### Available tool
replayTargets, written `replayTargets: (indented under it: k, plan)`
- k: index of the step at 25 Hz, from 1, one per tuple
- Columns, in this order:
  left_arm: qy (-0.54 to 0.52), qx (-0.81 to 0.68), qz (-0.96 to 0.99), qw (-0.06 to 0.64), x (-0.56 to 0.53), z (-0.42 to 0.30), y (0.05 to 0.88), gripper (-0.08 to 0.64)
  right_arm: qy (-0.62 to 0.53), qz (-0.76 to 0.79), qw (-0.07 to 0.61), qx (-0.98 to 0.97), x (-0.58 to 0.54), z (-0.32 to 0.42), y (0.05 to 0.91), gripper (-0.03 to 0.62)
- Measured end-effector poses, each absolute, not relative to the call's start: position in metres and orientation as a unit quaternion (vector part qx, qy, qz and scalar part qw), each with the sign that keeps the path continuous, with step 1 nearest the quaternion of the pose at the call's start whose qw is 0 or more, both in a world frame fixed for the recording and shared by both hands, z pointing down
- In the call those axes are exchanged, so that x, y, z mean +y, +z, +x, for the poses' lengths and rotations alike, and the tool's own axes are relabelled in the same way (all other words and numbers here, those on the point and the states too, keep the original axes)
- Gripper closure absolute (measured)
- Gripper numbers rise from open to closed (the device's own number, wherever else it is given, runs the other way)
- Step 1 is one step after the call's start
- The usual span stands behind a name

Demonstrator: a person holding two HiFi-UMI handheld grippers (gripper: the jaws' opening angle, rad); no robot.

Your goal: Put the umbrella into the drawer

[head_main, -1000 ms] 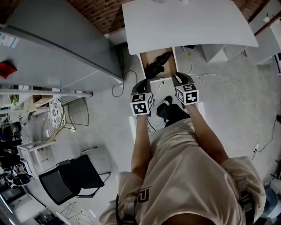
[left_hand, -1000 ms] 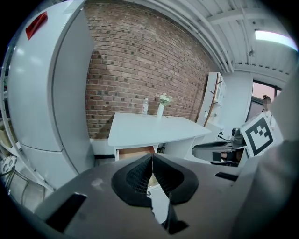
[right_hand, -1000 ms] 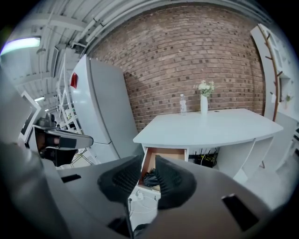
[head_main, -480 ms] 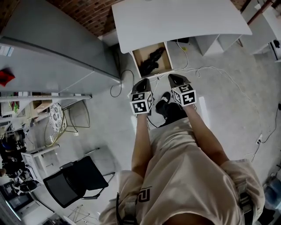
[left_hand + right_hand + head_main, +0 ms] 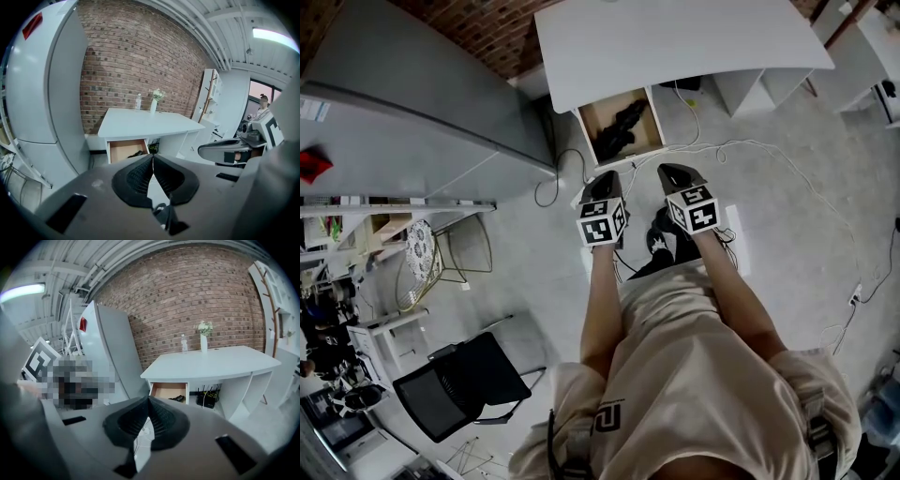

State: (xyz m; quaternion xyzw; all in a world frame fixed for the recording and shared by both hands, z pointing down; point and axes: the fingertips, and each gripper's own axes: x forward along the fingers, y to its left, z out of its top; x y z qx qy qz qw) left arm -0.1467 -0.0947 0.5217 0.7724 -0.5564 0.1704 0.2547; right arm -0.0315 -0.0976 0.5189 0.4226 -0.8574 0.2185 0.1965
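The person stands a little back from the table, both arms held out low in front. The left hand-held gripper [image 5: 607,178] is shut: its ribbed pads [image 5: 136,178] meet at the tips with nothing between them. The right hand-held gripper [image 5: 664,171], just beside it, is closed and empty as well. Both point at a downward slant towards the drawer, well apart from it.

On the grey floor [image 5: 787,216] beyond them a white cable [image 5: 750,148] loops about. Then comes the drawer [image 5: 591,112], pulled out from under the table's left end, bare wood inside. The umbrella [image 5: 621,129] — black and folded — lies in it, set slantwise across the bottom.

The white table [image 5: 675,37] above carries a vase [image 5: 203,341] of flowers and a bottle [image 5: 183,344], side by side near its back edge. A fridge [image 5: 47,93] stands to the left of the table, and behind everything runs a brick wall [image 5: 131,56].
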Motion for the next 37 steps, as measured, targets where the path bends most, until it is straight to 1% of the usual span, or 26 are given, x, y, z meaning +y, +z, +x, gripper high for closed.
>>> replayTargets:
  k: [3,7,12,15,20,25,37]
  plan:
    - [0.168,-0.567,0.764,0.259,-0.096,-0.150,0.524,0.549,0.220,0.412,0.197,-0.862,-0.100,-0.029,0.518,0.525]
    - [0.146,-0.591,0.749,0.263,-0.102,-0.152,0.521,0.549,0.211,0.391,0.215,-0.870,-0.108,-0.023,0.525,0.525]
    - [0.124,-0.610,0.739,0.258,-0.115,-0.157,0.504,0.549,0.209,0.380,0.226,-0.872,-0.115,-0.017,0.515,0.525]
    - [0.131,-0.604,0.742,0.260,-0.109,-0.154,0.511,0.549,0.207,0.376,0.234,-0.873,-0.113,-0.018,0.519,0.525]
    - [0.126,-0.610,0.733,0.274,-0.101,-0.168,0.524,0.549,0.197,0.371,0.245,-0.874,-0.103,-0.024,0.523,0.525]
    - [0.111,-0.614,0.731,0.275,-0.108,-0.173,0.521,0.549,0.192,0.378,0.251,-0.870,-0.106,-0.018,0.523,0.525]
    - [0.113,-0.606,0.738,0.275,-0.114,-0.186,0.524,0.549,0.216,0.413,0.271,-0.842,-0.111,-0.014,0.532,0.523]
